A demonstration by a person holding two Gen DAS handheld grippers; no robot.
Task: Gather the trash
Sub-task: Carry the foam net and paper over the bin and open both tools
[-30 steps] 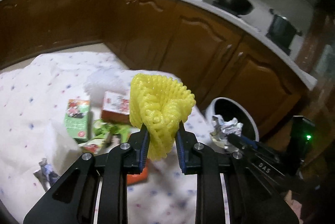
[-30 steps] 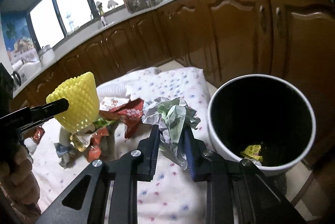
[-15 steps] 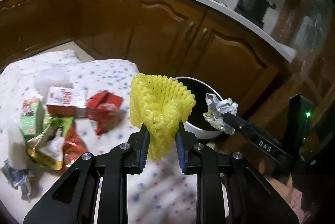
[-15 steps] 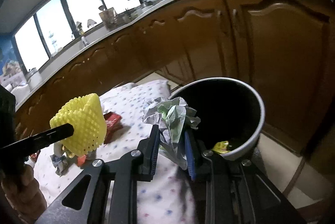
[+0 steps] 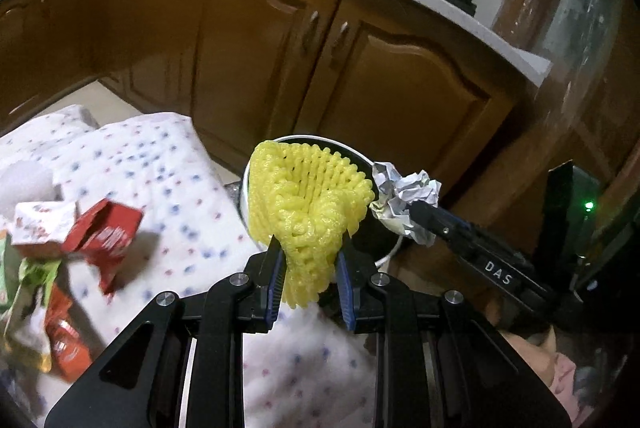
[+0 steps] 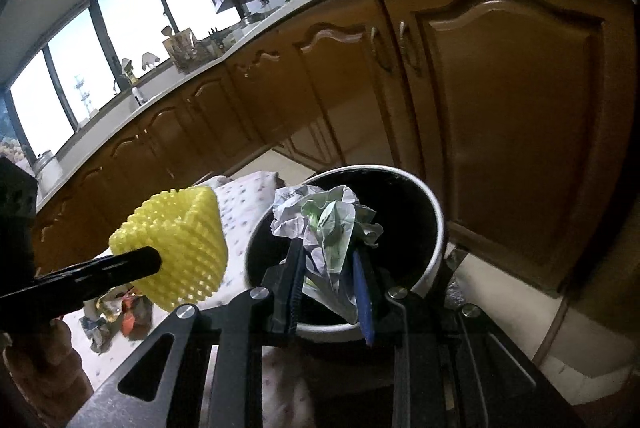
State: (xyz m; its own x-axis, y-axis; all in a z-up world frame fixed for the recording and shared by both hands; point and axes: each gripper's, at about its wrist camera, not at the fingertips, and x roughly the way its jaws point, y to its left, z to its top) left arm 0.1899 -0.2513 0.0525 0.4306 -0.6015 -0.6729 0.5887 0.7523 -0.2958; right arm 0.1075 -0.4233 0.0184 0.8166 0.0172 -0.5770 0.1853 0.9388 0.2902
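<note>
Trash: two pieces in hand, more lying loose on the spotted cloth (image 5: 168, 164).
Net: yellow foam net (image 5: 308, 204), pinched at its lower end in the left tool (image 5: 308, 268); the rest fans out above the fingers. In the left view it overlaps the bin's near rim.
Paper: crumpled paper wad (image 6: 328, 228), clamped between the fingers of the right tool (image 6: 330, 292); in the right view it is framed against the bin's dark mouth.
Bin: white bin (image 6: 434, 260) with a dark inside, standing off the edge of the cloth, in front of the brown cabinet doors. Contents hidden behind the wad.
Left tool state: narrow, closed on the net.
Right tool state: narrow, closed on the paper.
Why held so: both pieces are light and soft, so a pinch on one end is enough; both are brought over or near the opening, likely so a release drops them straight in.
Still out: red wrapper (image 5: 106, 232), a small white-and-red carton (image 5: 42, 224), green and orange packets at the left edge, blurred.
Step, as judged: carry nearly done, drop not yet made.
Risk: the net is springy and wide; let go over the rim and not the mouth, it could catch there or bounce back onto the cloth.
</note>
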